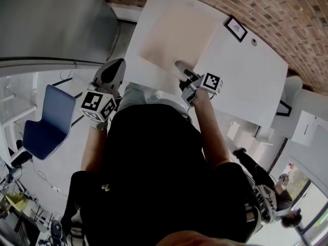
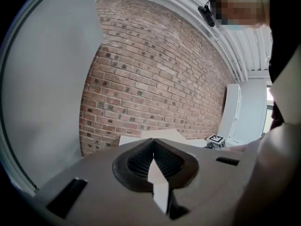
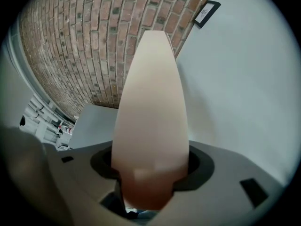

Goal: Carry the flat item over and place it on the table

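While our right gripper (image 1: 180, 66) clamps the board (image 1: 174, 32): we hold the pale flat sheet by its near edge only. The rest reaches out over the white table (image 1: 246, 70), and we cannot tell whether its far end touches the top.
Slip: one narrow grip on a wide sheet. We judge it could droop, twist or slide from the jaws if we tilt or hurry.
Left gripper (image 2: 153, 145): jaws pressed together on nothing, off the table's near corner, so it lends the board no support.
Small frame (image 1: 236, 28): stands on the table near the board's far corner. A swing that way could knock it over.
Table edge: the board sits toward one side, so set down carelessly it could overhang and tip.
Blue chair (image 1: 48, 119): well apart, not in our way.
Brick wall (image 1: 287, 9): beyond the table, so there is little room to push farther.
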Demonstrator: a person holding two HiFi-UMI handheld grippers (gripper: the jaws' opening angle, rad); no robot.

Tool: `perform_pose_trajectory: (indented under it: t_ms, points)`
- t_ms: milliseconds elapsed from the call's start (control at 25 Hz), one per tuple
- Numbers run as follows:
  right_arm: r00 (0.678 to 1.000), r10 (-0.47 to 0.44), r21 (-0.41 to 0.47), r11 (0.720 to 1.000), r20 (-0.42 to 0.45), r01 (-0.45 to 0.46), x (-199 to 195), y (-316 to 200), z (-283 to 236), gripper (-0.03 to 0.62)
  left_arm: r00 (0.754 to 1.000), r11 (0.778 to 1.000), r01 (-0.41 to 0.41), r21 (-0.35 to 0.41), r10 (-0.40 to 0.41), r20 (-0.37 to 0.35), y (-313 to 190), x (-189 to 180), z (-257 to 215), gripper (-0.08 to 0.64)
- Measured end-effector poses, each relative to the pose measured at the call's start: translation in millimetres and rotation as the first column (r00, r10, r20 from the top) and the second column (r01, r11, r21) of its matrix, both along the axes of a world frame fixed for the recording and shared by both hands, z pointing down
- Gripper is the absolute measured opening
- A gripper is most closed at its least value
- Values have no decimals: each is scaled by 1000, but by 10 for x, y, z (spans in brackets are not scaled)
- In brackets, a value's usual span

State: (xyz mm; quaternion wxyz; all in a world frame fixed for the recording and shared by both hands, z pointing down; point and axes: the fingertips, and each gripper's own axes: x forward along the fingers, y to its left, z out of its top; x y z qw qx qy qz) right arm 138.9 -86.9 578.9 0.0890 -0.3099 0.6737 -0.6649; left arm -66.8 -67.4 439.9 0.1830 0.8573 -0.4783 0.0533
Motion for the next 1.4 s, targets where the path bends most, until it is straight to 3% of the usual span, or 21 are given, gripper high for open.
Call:
perform_pose_trajectory:
  t_ms: [160,720,1400]
  points:
    - [1000,1,-22,1000,-26,-2,-97,-211,113,281,1000,1000,-12,-13,12,-28,-254,-135,1,5]
    - [996,45,-125,991,-73,-53,-392,-790,468,285,998,996,-67,-56,65,-26,-929,-530,134,5]
    - [981,28,-123,991,-192,-52,-398,-1384,736,308,993,987,-108,-119,101,-59,-1429,-639,374,5]
